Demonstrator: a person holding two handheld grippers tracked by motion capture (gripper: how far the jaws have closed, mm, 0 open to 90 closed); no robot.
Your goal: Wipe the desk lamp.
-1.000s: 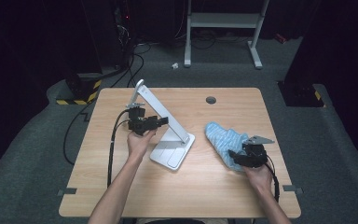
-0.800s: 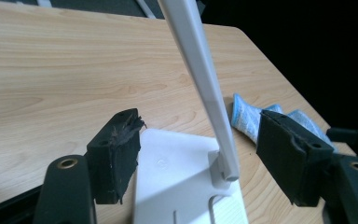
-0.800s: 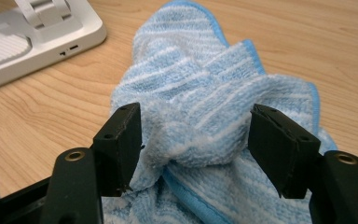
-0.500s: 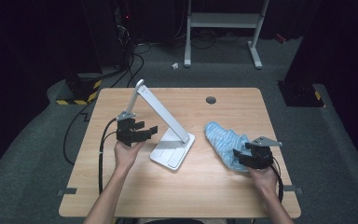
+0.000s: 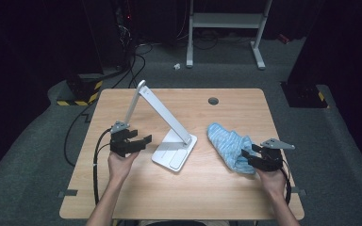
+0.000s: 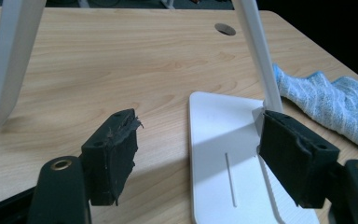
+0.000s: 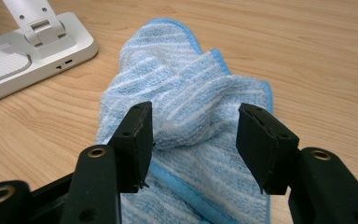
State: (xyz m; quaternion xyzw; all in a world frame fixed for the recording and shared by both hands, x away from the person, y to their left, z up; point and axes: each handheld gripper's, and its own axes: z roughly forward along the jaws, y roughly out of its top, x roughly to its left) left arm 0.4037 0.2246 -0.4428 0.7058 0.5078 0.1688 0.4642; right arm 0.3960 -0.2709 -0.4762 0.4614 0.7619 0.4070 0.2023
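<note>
We've got the blue cloth (image 5: 228, 147) at 4 o'clock on the table (image 5: 202, 197), bunched between our right gripper (image 5: 249, 157) jaws, just closing, not yet pinching. Left gripper (image 5: 140, 140) just opened, empty, beside the white lamp (image 5: 174, 153).

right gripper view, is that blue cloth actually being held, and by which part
Not yet held. The right gripper has just been closing around a raised fold in the middle of the blue cloth; one pad touches it, the other stands clear.

Left claw (image 5: 141, 141) agape, right claw (image 5: 246, 157) narrowing
</note>
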